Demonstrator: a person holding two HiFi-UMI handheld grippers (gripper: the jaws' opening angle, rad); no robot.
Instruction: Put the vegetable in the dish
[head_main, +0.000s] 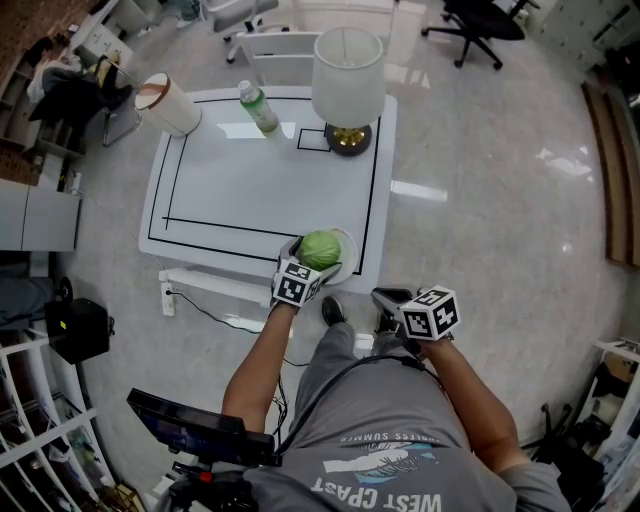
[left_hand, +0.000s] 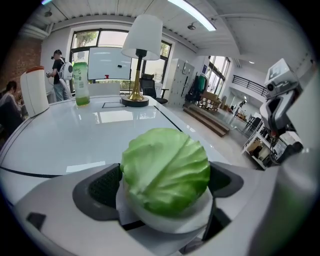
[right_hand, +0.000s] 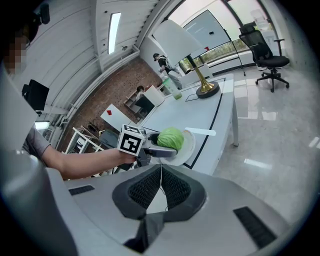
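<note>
Left claw (head_main: 312, 258) clamped the cabbage (left_hand: 165, 170) right on the dish (left_hand: 170, 221) at lower centre, right claw (right_hand: 161, 187) closed, empty; I'd open evenly and back straight out.

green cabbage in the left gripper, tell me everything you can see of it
The round pale green cabbage is a whole, tightly layered head with veined outer leaves and one crease running diagonally across it. It looks smooth and slightly waxy. The left gripper has a jaw against each side of it. Its underside sits in the white round dish at the near right corner of the white table.
</note>
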